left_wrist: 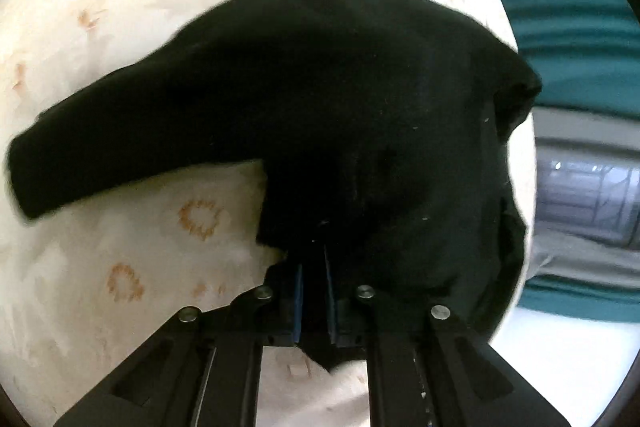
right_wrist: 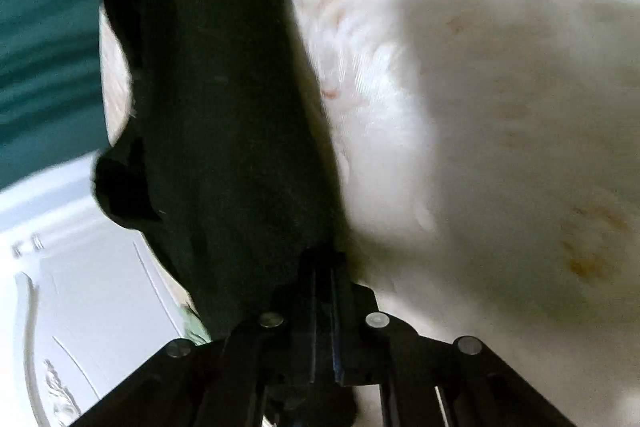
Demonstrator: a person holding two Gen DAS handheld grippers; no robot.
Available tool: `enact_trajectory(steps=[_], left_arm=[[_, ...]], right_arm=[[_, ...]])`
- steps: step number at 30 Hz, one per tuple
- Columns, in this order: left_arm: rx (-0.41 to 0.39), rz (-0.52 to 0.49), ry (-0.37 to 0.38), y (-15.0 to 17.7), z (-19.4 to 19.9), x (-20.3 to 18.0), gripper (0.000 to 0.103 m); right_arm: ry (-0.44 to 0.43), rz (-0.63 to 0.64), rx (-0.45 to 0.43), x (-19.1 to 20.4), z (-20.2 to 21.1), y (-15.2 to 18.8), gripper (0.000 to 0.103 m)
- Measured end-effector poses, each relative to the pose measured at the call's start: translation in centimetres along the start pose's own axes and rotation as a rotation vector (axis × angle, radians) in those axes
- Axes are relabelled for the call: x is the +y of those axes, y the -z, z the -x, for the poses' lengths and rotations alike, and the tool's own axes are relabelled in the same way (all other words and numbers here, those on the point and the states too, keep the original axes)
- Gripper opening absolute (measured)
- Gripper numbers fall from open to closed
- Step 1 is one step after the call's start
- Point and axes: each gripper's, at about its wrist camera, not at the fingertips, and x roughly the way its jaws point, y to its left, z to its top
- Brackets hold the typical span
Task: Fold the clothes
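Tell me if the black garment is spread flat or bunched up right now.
Bunched and lifted: the black garment hangs in folds, one sleeve trailing over the cream bedspread, pinched in the left claw and right claw.

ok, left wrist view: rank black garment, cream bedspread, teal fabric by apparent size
1. black garment and cream bedspread: too close to rank; the garment is nearer the camera.
2. teal fabric, smallest.

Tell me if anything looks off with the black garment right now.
Nothing damaged. The black garment is bunched rather than flat on the cream bedspread, one sleeve trailing sideways, while the left gripper and right gripper each pinch it.
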Motion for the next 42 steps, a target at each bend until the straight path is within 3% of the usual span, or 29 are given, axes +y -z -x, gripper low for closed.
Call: enact_trajectory(steps=[5,11,14,18,21,22,25,26,29,31,33,36,39,42], left_arm=[[0.073,0.039,0.079,4.0,6.0,1.1,0.009],[0.194,0.043,0.033,9.4,10.2,3.6,0.009],[0.254,-0.068,-0.165,11.4,9.8,5.1,0.009],[0.341,-0.035,-0.360,13.1,8.8,8.5,0.013],[0.342,0.063,-0.387,12.5,9.3,9.5,0.038],[0.315,0.025,-0.394,11.7,9.6,8.3,0.043],[0.223,-0.139,-0.410,9.2,10.5,3.4,0.043],[0.201,-0.247,-0.411,8.4,10.2,0.9,0.043],[0.141,-0.612,-0.417,6.2,8.4,-7.2,0.049],[0.035,-0.983,-0.463,5.7,4.1,-14.4,0.049],[-0.076,-1.286,-0.513,6.0,0.7,-18.1,0.049],[-0.165,-1.638,-0.541,7.1,-4.7,-22.5,0.049],[-0.134,-1.834,-0.542,6.5,-7.5,-22.4,0.049],[-0.133,-1.890,-0.542,6.9,-8.2,-21.6,0.050]], right_arm=[[-0.019,0.085,-0.026,1.7,8.0,2.7,0.004],[0.049,0.163,-0.003,2.2,15.4,6.7,0.004],[0.177,0.194,0.040,0.4,17.7,8.2,0.004],[0.422,0.154,0.145,-5.1,18.3,10.0,0.005],[0.498,0.041,0.190,-8.3,18.3,9.6,0.020],[0.501,0.003,0.175,-8.6,18.5,9.0,0.026],[0.500,0.029,0.080,-6.2,18.9,5.7,0.030],[0.492,0.053,0.052,-5.1,18.9,4.6,0.031],[0.360,0.126,0.019,-0.6,17.0,0.4,0.034],[0.266,0.198,0.056,3.0,13.5,-2.4,0.040],[0.187,0.217,0.109,5.6,9.3,-5.0,0.045],[0.119,0.173,0.173,8.3,2.8,-8.6,0.052],[0.158,0.177,0.191,9.5,-1.1,-10.7,0.055],[0.184,0.193,0.208,9.1,-2.6,-11.9,0.056]])
